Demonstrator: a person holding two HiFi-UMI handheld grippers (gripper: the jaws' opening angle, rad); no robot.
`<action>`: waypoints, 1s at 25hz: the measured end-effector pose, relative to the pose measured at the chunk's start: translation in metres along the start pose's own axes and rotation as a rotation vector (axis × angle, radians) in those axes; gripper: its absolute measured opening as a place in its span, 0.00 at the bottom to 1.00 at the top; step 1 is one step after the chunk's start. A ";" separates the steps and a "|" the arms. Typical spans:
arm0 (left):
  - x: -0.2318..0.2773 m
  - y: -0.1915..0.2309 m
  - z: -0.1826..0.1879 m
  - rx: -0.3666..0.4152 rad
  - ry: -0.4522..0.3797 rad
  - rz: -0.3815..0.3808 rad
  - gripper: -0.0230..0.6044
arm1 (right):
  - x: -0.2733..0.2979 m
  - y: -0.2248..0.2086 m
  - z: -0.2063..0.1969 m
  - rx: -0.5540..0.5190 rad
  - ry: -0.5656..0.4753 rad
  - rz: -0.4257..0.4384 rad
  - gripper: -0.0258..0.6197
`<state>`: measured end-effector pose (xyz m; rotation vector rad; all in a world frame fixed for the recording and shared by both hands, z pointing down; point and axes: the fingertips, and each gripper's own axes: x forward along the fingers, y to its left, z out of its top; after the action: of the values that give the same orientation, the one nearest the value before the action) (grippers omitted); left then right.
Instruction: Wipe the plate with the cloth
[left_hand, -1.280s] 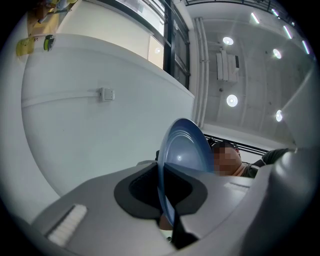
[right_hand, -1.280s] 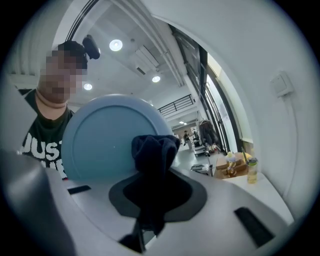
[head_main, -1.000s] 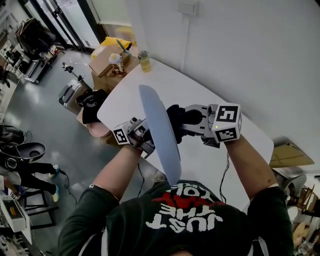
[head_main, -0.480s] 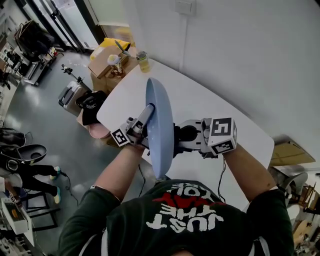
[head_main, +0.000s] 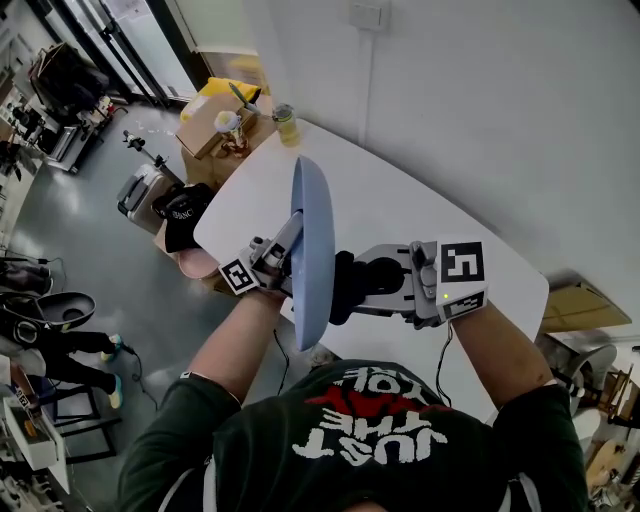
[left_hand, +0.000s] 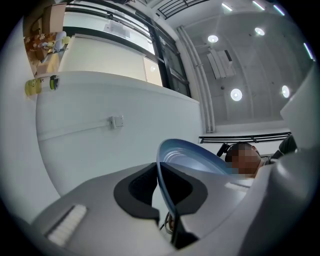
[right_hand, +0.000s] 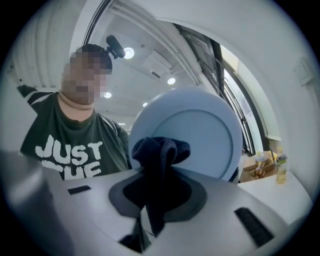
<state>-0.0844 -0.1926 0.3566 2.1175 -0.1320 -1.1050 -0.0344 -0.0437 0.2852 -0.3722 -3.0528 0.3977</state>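
Wiping step in hand. Right gripper (right_hand: 157, 197): jaws closed on one bunched dark navy cloth (right_hand: 160, 149), with the wad at its tips seemingly against the face of the pale blue round ceramic plate (right_hand: 200, 131). Left gripper (left_hand: 168, 200): jaws nearly together, clamped on that plate's rim, holding it on edge above the white table (head_main: 430, 225). Next move, judged: sweep the cloth across the face, left grip firm against the push. Count: grippers, two; plate, one; cloth, one; yellowish jar (head_main: 287, 122), one, well beyond both grippers.
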 end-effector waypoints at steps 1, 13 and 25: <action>-0.001 0.000 -0.002 0.001 0.012 0.002 0.07 | -0.002 0.002 0.005 -0.003 -0.017 0.003 0.11; 0.002 -0.013 -0.038 -0.016 0.161 -0.057 0.07 | -0.028 -0.016 0.052 -0.005 -0.217 -0.089 0.11; 0.017 -0.026 -0.026 -0.021 0.034 -0.069 0.08 | -0.023 -0.041 -0.004 0.132 -0.112 -0.240 0.11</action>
<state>-0.0603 -0.1657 0.3380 2.1346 -0.0314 -1.1052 -0.0216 -0.0864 0.2991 0.0230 -3.1036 0.6199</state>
